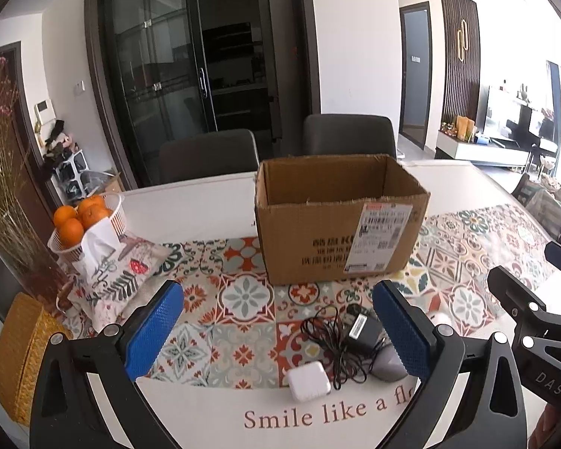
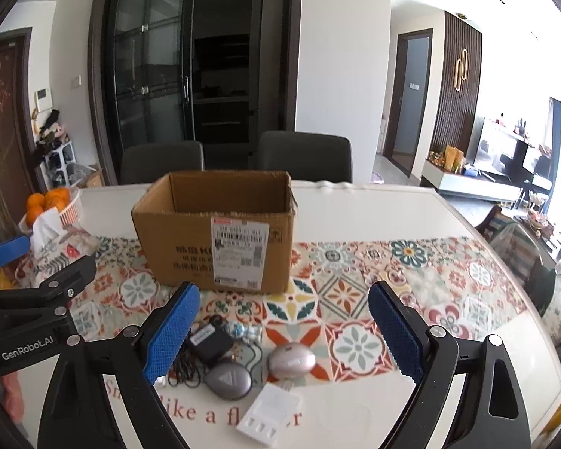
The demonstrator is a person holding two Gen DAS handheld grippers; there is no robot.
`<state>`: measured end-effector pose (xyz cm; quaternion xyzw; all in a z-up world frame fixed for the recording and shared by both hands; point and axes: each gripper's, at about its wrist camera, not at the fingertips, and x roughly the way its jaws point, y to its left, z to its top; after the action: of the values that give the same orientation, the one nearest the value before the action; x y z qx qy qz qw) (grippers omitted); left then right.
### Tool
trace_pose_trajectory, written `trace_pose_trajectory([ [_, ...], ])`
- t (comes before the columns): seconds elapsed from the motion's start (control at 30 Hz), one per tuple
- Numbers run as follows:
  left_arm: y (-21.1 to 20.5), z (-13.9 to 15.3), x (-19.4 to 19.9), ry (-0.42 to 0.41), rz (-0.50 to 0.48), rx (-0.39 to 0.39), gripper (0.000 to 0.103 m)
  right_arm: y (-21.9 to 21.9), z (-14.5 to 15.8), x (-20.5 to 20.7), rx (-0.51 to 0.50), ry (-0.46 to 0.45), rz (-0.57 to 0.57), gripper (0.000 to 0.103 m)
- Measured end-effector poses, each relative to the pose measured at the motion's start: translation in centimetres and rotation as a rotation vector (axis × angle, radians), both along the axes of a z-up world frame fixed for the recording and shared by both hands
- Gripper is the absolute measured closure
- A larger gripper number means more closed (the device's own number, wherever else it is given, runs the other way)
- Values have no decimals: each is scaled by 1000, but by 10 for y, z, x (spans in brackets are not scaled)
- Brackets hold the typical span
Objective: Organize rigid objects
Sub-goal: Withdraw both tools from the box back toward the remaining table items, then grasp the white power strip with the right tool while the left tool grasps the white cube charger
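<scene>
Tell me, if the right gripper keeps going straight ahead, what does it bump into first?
Probably the pink oval gadget lying between the open right gripper's fingers, if it stays low. Any higher, it would likely pass over it and meet the cardboard box behind. Depth is hard to judge.

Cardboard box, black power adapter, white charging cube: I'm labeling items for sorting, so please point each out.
cardboard box (image 1: 310, 239), left wrist view, on its front wall left of the label.
black power adapter (image 1: 361, 331), left wrist view, on its body by the white sticker.
white charging cube (image 1: 309, 380), left wrist view, on its top face.
</scene>
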<state>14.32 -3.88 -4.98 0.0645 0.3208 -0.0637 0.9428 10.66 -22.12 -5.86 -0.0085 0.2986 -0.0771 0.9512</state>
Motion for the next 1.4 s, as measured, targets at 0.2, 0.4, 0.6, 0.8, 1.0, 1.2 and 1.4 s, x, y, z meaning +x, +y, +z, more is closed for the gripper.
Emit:
trace_pose_trajectory([
  [0.2,8,-20,-5,33,-16,-25,0,6,-21,-11,38,39,-32,11],
  [0.4,17,-45,-8,58,-26,-16,0,15,-43,-14,29,87,-37,11],
  [0.6,20,-65,-14,33,-28,-1,0,21,-67,-20,33,118,-72,11],
  [0.8,23,-88,-16,39,-11,12,0,19,-97,-26,82,138,-137,11],
  [1.0,20,-108,-12,55,1,28,0,15,-126,-26,113,151,-203,11],
  [1.2,19,-124,-5,75,-18,43,0,9,-145,-24,151,158,-276,12],
  [1.4,19,-134,1,81,-22,53,0,14,-158,-19,145,171,-301,18],
])
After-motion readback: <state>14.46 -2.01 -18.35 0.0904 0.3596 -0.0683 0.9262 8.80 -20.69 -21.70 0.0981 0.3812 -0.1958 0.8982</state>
